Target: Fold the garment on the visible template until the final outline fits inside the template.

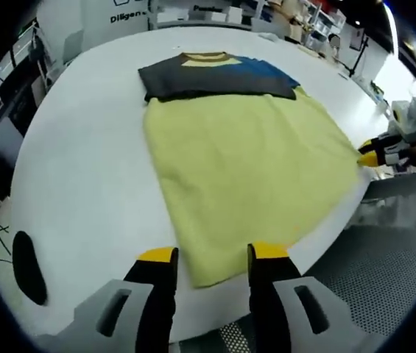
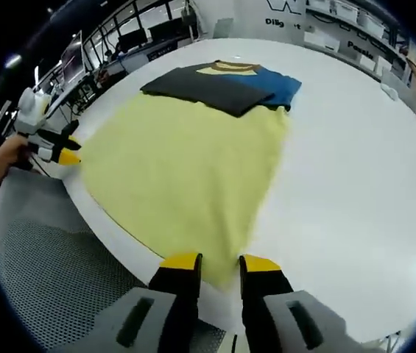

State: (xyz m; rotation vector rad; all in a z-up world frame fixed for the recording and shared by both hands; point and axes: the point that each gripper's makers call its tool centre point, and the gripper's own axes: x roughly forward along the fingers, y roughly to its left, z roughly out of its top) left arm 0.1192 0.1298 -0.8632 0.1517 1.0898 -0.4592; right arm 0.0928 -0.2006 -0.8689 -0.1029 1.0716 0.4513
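A yellow T-shirt (image 1: 244,165) (image 2: 185,158) lies flat on the white table (image 1: 82,176) (image 2: 355,184). Its dark grey and blue sleeves (image 1: 215,75) (image 2: 226,84) are folded across the top at the far end. My left gripper (image 1: 213,254) is open at the near table edge, with one hem corner lying between its yellow-tipped jaws. It also shows as the left gripper (image 2: 66,156) at the shirt's left corner. My right gripper (image 2: 220,262) stands narrowly open around the other hem corner, and appears as the right gripper (image 1: 369,153) at the far right.
A grey mesh chair seat (image 2: 46,272) (image 1: 392,265) sits just off the near table edge between the two grippers. A hand (image 2: 1,165) holds the left gripper. Shelves and desks stand behind the table. A dark oval mark (image 1: 28,266) lies on the table at the left.
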